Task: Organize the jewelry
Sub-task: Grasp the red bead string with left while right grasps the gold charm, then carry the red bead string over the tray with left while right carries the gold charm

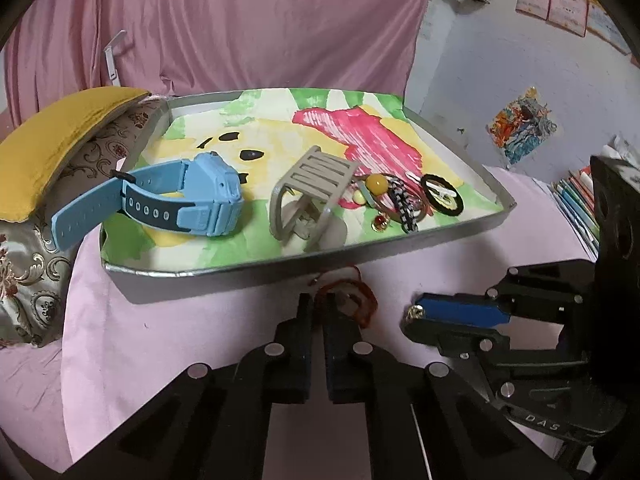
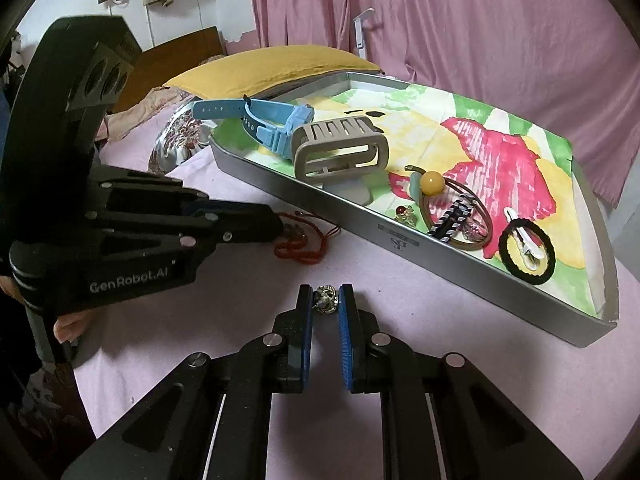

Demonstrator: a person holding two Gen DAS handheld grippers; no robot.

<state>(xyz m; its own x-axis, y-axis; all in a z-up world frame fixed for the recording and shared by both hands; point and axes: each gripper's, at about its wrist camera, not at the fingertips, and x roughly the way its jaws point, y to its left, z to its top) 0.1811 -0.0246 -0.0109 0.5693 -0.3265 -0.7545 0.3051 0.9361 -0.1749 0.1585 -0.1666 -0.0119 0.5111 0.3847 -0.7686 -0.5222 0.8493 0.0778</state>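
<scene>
Holding a small silver charm (image 2: 326,300) between the blue pads, my right gripper (image 2: 326,302) sits narrowed on the pink bedsheet (image 2: 224,304), just short of the grey tray (image 2: 400,248). My left gripper (image 1: 319,306) is pinched nearly closed on a red cord bracelet (image 1: 366,300), also on the sheet beside the tray's near wall. Inside the tray lie a blue watch (image 1: 192,200), a grey hair claw (image 1: 308,196), a yellow-bead hair tie (image 2: 434,182) and a black scalloped ring with a white clip (image 2: 526,250).
</scene>
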